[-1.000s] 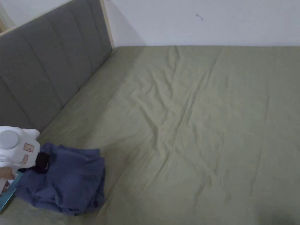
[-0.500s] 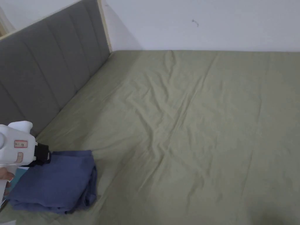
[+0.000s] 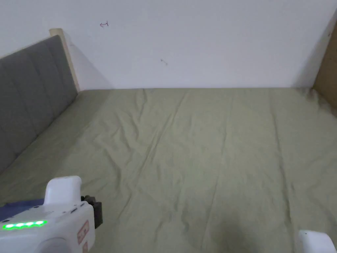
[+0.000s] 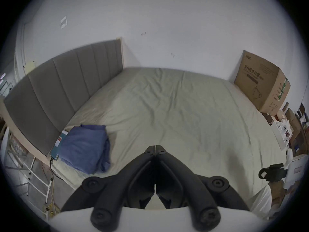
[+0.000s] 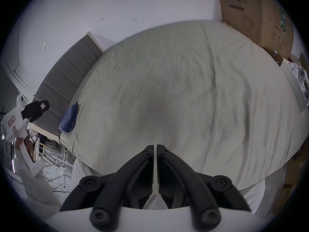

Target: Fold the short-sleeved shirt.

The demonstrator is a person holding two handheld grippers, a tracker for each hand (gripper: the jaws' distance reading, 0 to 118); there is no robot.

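Observation:
The blue short-sleeved shirt (image 4: 85, 150) lies folded in a small thick bundle at the near left corner of the bed, beside the headboard. From the right gripper view the shirt (image 5: 69, 118) looks like a narrow heap. In the head view a sliver of the shirt (image 3: 19, 204) peeks out behind my left gripper (image 3: 95, 210). My left gripper (image 4: 155, 147) is shut and empty, hovering above the sheet to the right of the shirt and apart from it. Over the bed's near edge, my right gripper (image 5: 155, 146) has its jaws together with nothing between them.
Wrinkled olive bed sheet (image 3: 197, 148) covers the whole bed. A grey padded headboard (image 3: 29, 98) runs along the left and a white wall stands behind. A cardboard box (image 4: 260, 85) sits at the far right corner. A teal flat object (image 4: 57, 143) lies partly under the shirt.
The head camera has swung up and to the right. My left gripper, which was at the shirt, is now off it and drawn back. The shirt went from crumpled to a flat bundle.

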